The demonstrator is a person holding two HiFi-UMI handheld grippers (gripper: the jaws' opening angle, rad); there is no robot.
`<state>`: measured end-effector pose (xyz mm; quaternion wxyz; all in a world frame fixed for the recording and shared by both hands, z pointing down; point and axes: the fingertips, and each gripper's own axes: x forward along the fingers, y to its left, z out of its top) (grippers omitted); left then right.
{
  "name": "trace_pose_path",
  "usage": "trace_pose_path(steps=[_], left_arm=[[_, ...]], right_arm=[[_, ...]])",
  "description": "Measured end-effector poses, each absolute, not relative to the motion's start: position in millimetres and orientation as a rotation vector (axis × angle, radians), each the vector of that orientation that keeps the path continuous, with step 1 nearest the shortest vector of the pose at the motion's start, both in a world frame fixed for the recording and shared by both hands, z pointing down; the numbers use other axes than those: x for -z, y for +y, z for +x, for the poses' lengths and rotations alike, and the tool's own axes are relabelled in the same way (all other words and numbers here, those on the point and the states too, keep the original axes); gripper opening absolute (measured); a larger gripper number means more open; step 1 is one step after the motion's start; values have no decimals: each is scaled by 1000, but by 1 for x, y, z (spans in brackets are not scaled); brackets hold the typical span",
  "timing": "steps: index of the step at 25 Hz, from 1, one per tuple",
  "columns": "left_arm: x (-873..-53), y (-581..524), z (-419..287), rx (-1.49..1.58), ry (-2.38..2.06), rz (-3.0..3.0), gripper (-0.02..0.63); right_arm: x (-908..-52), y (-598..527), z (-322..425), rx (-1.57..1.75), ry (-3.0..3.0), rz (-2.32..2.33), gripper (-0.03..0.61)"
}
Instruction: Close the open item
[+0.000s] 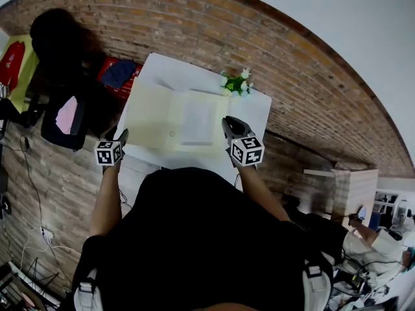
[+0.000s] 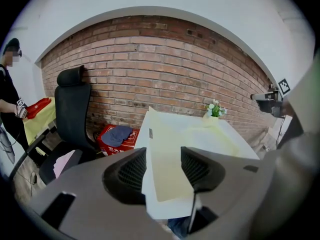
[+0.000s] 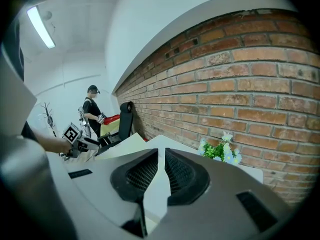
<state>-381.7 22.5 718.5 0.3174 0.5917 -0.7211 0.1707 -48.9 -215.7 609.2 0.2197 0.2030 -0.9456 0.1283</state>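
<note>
On the white table [image 1: 258, 106] the cream folder [image 1: 172, 118] lies fully open and flat, near the flowers [image 1: 237, 83]. No closing is done yet. Left gripper [image 1: 122, 135] sits at the folder's near left corner, jaws released and wide, with the left flap's edge between them but not pinched. Right gripper [image 1: 228, 123] hangs at the folder's right edge, jaws narrowly parted with nothing gripped. Judged remaining: take one flap and fold it over the other.

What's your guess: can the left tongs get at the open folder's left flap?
Probably yes: the left tongs stand open right beside the folder, its left flap lined up between them, nothing in the way.
</note>
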Motion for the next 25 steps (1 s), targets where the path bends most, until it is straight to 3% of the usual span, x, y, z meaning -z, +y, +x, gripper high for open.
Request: trace_pose_path(steps=[12, 20, 25], left_arm=[[-776, 41, -383, -361, -1780, 1480, 284], [-795, 40, -376, -248, -1722, 1472, 282], [-800, 42, -372, -169, -1679, 1462, 226]], right_arm=[[-616, -217, -53, -358, -2602, 551, 46], [-622, -215, -57, -357, -2587, 533, 46], [-624, -216, -56, -352, -2582, 523, 46]])
